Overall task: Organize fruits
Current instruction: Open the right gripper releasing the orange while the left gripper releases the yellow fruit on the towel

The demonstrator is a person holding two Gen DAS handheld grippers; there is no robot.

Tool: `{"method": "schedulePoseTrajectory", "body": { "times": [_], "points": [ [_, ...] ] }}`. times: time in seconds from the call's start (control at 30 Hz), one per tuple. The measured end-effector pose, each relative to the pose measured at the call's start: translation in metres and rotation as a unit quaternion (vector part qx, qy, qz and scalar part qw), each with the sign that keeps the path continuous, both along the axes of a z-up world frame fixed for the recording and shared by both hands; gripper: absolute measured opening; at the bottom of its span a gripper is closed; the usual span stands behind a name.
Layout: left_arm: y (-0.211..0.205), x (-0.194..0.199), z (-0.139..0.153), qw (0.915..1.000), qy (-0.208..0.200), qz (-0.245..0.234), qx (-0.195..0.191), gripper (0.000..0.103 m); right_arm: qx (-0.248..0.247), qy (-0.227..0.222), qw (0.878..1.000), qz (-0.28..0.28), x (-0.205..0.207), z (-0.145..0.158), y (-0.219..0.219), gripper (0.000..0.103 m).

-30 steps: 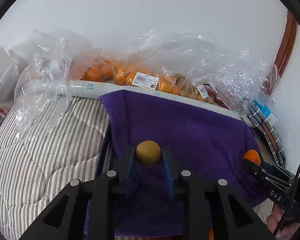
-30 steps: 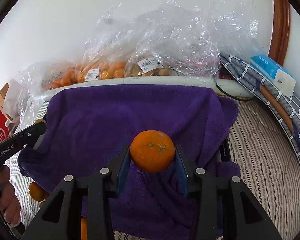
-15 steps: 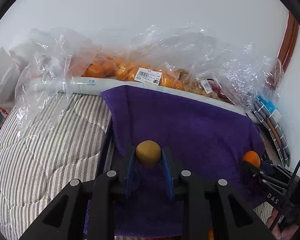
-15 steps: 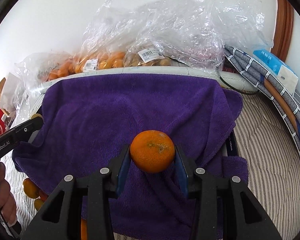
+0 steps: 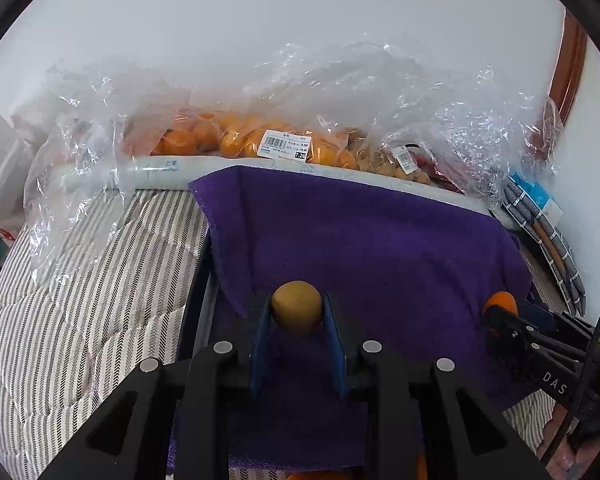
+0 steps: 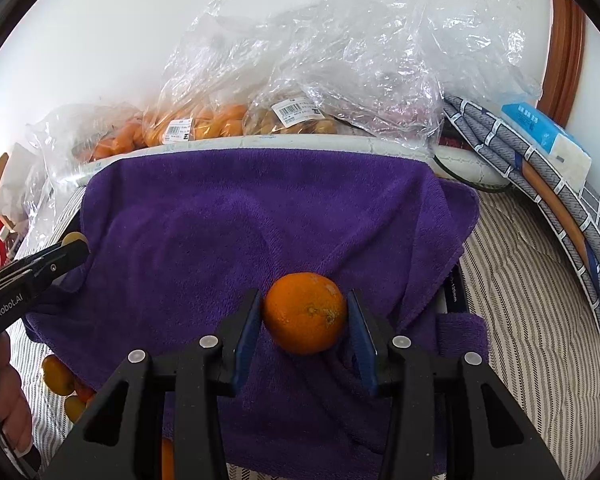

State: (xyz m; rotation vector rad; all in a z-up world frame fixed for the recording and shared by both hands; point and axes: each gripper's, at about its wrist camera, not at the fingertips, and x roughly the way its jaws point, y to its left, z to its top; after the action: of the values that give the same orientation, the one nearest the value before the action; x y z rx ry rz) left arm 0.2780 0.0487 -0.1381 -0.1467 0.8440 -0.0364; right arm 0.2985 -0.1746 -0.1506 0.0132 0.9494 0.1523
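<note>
My left gripper (image 5: pixel 297 312) is shut on a small tan-brown round fruit (image 5: pixel 297 307), held above the left part of a purple towel (image 5: pixel 380 248). My right gripper (image 6: pixel 305 314) is shut on an orange (image 6: pixel 305 313), held above the towel's (image 6: pixel 220 232) right part. The right gripper and its orange also show at the right edge of the left wrist view (image 5: pixel 500 304). The left gripper's tip shows at the left of the right wrist view (image 6: pixel 70 246).
Clear plastic bags of oranges (image 5: pixel 236 140) and small tan fruits (image 6: pixel 296 120) lie along the wall behind the towel. Loose oranges (image 6: pixel 58 374) lie by the towel's left edge. A striped mattress (image 5: pixel 80 300) surrounds the towel. Folded grey cloth and a blue box (image 6: pixel 540 128) sit at the right.
Both grippers have lowered and moved forward over the towel, each still holding its fruit. The orange has turned a little in the right gripper.
</note>
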Motion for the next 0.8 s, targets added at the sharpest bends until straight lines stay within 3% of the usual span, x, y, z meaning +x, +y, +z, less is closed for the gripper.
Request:
{"method": "schedulePoseTrajectory", "body": {
  "times": [0.27, 0.37, 0.8],
  "points": [
    [0.004, -0.001, 0.004, 1.0000, -0.004, 0.006, -0.004, 0.027, 0.007, -0.016, 1.000, -0.015, -0.005, 0.011, -0.009, 0.056],
    [0.004, -0.005, 0.008, 0.9999, -0.015, 0.006, -0.003, 0.034, 0.014, -0.015, 1.000, -0.013, -0.005, 0.014, -0.013, 0.056],
    [-0.001, -0.017, 0.023, 0.9964, -0.066, 0.032, 0.044, 0.035, 0.007, -0.040, 0.999, -0.019, -0.017, 0.028, -0.008, 0.056]
  ]
}}
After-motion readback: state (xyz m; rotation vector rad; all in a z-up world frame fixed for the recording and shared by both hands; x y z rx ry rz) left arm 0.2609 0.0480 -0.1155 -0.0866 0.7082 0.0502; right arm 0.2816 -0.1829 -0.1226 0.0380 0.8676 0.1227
